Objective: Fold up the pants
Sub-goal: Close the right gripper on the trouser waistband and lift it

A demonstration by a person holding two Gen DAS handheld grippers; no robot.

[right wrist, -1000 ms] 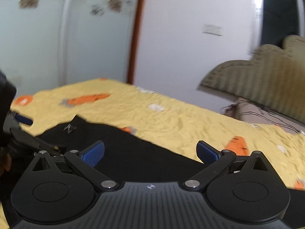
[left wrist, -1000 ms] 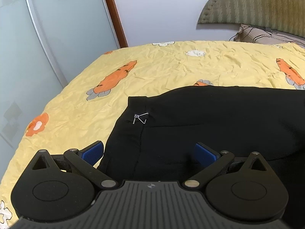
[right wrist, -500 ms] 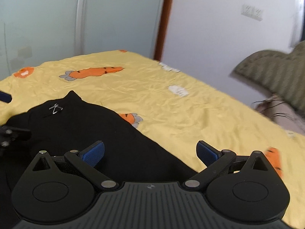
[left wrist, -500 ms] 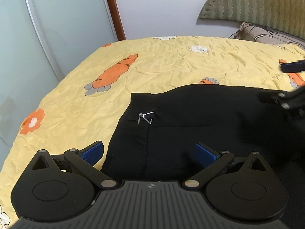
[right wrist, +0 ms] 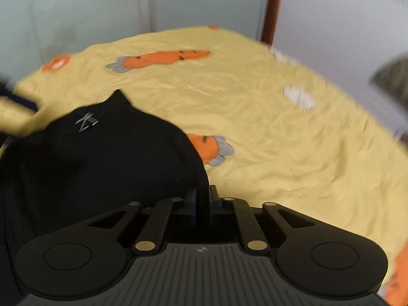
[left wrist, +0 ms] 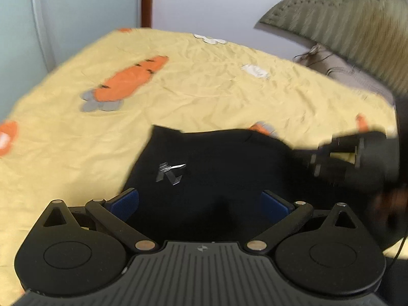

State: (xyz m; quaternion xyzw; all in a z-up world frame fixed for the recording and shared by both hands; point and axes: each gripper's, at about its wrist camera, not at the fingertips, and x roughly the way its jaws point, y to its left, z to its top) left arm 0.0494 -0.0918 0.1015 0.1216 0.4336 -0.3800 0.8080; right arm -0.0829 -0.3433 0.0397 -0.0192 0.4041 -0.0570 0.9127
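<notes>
Black pants [left wrist: 216, 158] with a small silver logo [left wrist: 170, 173] lie on the yellow carrot-print bedsheet [left wrist: 204, 89]. My left gripper [left wrist: 200, 204] is open just above the cloth near the logo, holding nothing. My right gripper [right wrist: 202, 199] is shut on the far edge of the pants [right wrist: 114, 158], with a fold of black cloth pinched between its pads. The right gripper also shows blurred at the right of the left wrist view [left wrist: 357, 158]. The lower legs of the pants are out of view.
A padded olive headboard [left wrist: 344, 17] and a pillow [left wrist: 357, 79] stand at the far right. Frosted sliding doors [right wrist: 76, 12] and a brown door frame [left wrist: 146, 0] bound the bed's far side. The sheet [right wrist: 280, 127] spreads bare beyond the pants.
My right gripper has closed on the pants' edge after being open. Both grippers have swung toward the waist end, and the cloth has bunched up near the logo.
</notes>
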